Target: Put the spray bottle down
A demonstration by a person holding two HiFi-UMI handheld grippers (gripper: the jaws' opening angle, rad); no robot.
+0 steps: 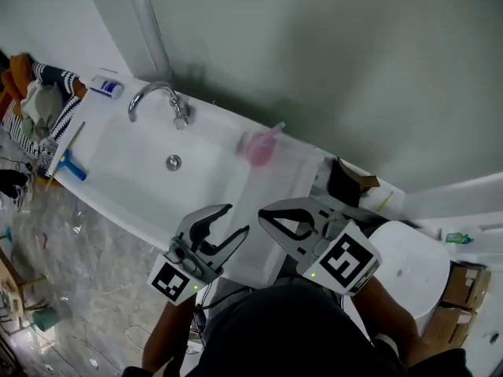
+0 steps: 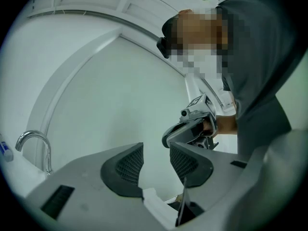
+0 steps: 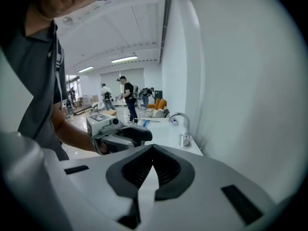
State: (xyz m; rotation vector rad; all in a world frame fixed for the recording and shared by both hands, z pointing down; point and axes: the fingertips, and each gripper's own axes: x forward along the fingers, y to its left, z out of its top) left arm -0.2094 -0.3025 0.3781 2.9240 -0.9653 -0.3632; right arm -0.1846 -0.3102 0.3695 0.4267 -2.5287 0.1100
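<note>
One spray bottle is seen on one sink ledge. Two grippers are held empty: left gripper parted, right gripper closed.

Translucent pink spray bottle at the back edge of the white basin counter. Chrome tap on that same edge. White tube with a blue band at the back left corner; blue-handled squeegee along the left edge. Pale grey left gripper and right gripper, black mesh-patterned pads, black-and-white square markers on each cube. Orange and navy-and-white striped cloths beyond the left edge. Grey marbled floor. Pale grey-green wall.
</note>
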